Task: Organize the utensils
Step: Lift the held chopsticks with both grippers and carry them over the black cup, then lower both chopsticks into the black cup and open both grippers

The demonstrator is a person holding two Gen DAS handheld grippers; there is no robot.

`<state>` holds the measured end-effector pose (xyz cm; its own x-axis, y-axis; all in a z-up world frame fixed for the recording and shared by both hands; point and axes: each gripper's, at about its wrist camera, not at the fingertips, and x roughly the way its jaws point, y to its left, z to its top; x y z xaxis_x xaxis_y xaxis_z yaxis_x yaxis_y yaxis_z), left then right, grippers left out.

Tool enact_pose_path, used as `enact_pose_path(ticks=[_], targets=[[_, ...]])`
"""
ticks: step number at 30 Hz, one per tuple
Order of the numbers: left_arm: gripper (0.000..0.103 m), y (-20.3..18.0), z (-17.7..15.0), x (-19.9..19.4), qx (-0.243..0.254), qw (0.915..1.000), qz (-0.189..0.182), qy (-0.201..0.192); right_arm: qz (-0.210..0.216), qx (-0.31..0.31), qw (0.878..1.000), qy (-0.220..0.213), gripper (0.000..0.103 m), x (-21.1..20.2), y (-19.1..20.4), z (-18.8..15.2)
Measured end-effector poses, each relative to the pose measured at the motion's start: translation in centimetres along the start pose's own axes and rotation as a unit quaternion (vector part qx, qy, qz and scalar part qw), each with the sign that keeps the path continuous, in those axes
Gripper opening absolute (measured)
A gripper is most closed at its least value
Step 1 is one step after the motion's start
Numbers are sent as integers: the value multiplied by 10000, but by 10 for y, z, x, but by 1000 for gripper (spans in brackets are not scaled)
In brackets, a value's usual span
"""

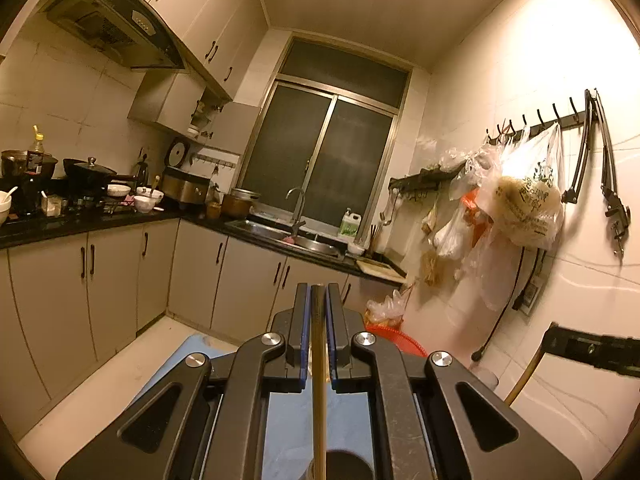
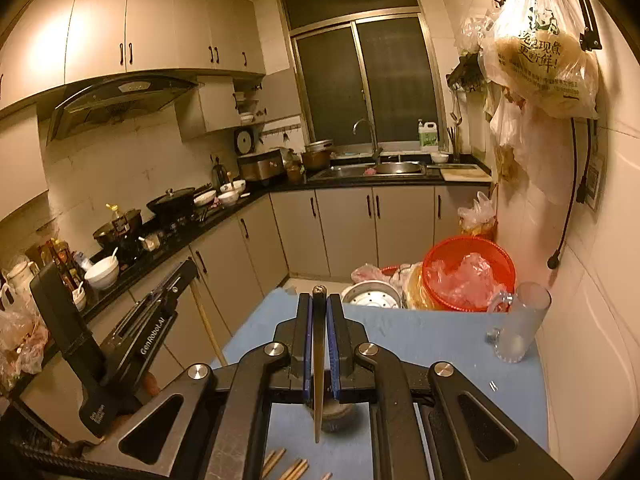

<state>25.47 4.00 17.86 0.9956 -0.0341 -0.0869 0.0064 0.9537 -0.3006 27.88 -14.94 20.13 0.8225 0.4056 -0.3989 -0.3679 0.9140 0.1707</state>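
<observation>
Left claw (image 1: 319, 292): closed on a single chopstick (image 1: 318, 380), which runs lengthwise between the blue pads (image 1: 305, 320) and reaches down toward the camera. The claw points about level across the kitchen, toward the window (image 1: 320, 152) and sink (image 1: 280, 232). Below it, part of the blue-covered counter (image 1: 192, 356) shows, with a dark round container (image 1: 344, 464) at the bottom edge of the view; its contents cannot be made out.

Right claw (image 2: 319, 294): closed on a second chopstick (image 2: 319, 360), darker in this light, held the same way between the pads, tip end past the fingertips. The claw tilts downward over the blue counter (image 2: 420, 340).

Loose chopsticks (image 2: 288, 466): several lie on the counter at its near edge, just under the right claw. A round dark object sits partly hidden behind the held chopstick; what it is, unclear.

Glass mug (image 2: 518, 324): upright near the counter's right edge, close to the wall, well apart from both claws.

Red basket (image 2: 468, 276): beyond the counter's far edge, with plastic bags inside.

The left tool body shows in the right wrist view, off the counter's left edge.
</observation>
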Motion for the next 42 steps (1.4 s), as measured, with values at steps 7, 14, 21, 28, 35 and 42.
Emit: enact_pose_path(ticks=[7,14,21,28,35,42], targets=[[7,-10,5,30,-127,9998,-48,-151,10,122,9998,-159,7,18,-10,12],[7,-16,-9,61,-80,9999,-98,-52,19,176,9997,-164,7,44,-21,16],[7,-12,-34,86,-21,9998,4,219,-18,321,9995,66,7,77,-41,2],[7,-7,-52,100,-21,9991,67,429,26,343,9992,213,7,97,-51,-12],[7,-1,-61,105,-74,9984,66,550,46,319,9990,302,7,103,-53,-21],[7,6,-74,102,-51,9977,57,672,34,328,9984,457,7,111,-53,-34]])
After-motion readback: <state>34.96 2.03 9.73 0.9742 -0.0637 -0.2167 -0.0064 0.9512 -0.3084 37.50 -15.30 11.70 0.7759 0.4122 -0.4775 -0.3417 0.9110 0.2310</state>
